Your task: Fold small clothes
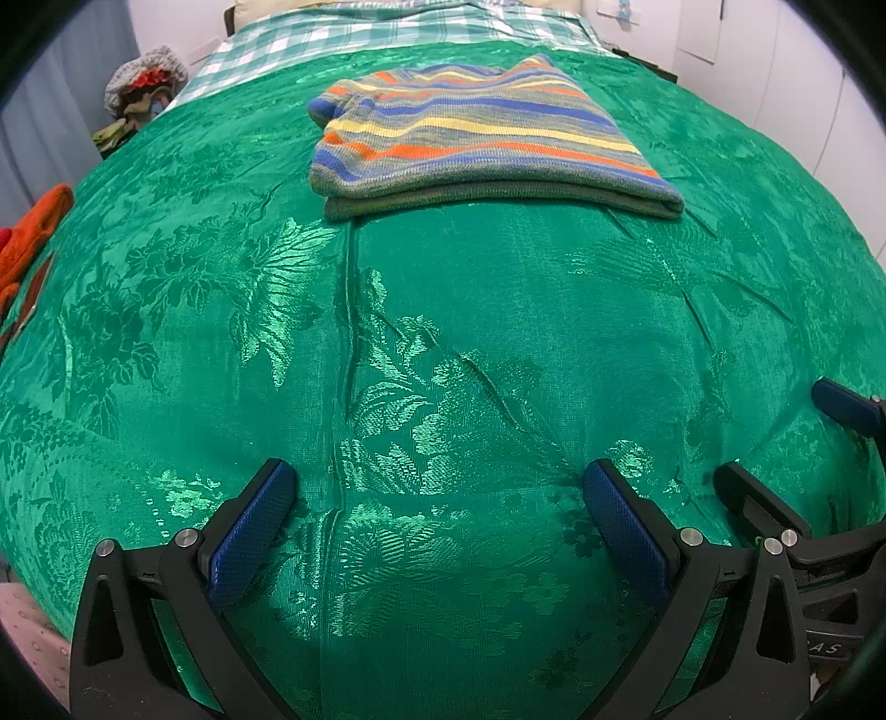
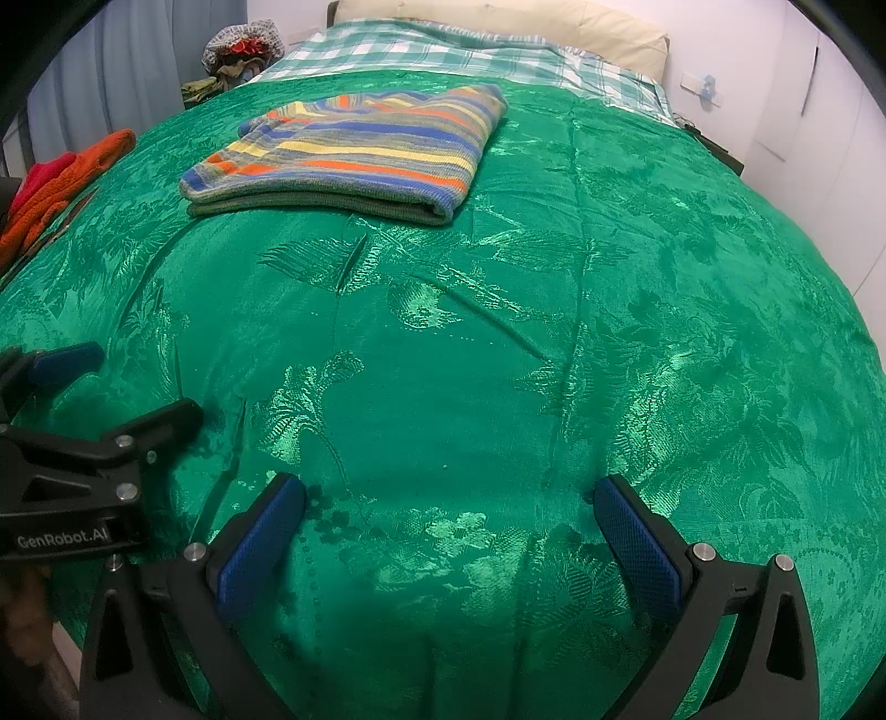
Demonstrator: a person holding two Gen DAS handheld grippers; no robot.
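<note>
A striped knit garment (image 1: 476,138) lies folded flat on the green bedspread (image 1: 443,343), far ahead of both grippers; it also shows in the right wrist view (image 2: 354,160). My left gripper (image 1: 437,487) is open and empty, low over the bedspread near its front edge. My right gripper (image 2: 448,504) is open and empty too, beside the left one. The right gripper (image 1: 786,443) shows at the right edge of the left wrist view, and the left gripper (image 2: 111,382) shows at the left edge of the right wrist view.
Orange and red clothes (image 2: 61,183) lie at the bedspread's left edge, also in the left wrist view (image 1: 33,232). A pile of clothes (image 2: 238,55) sits at the far left corner. A checked sheet (image 2: 443,50) and pillow (image 2: 498,22) lie at the head of the bed.
</note>
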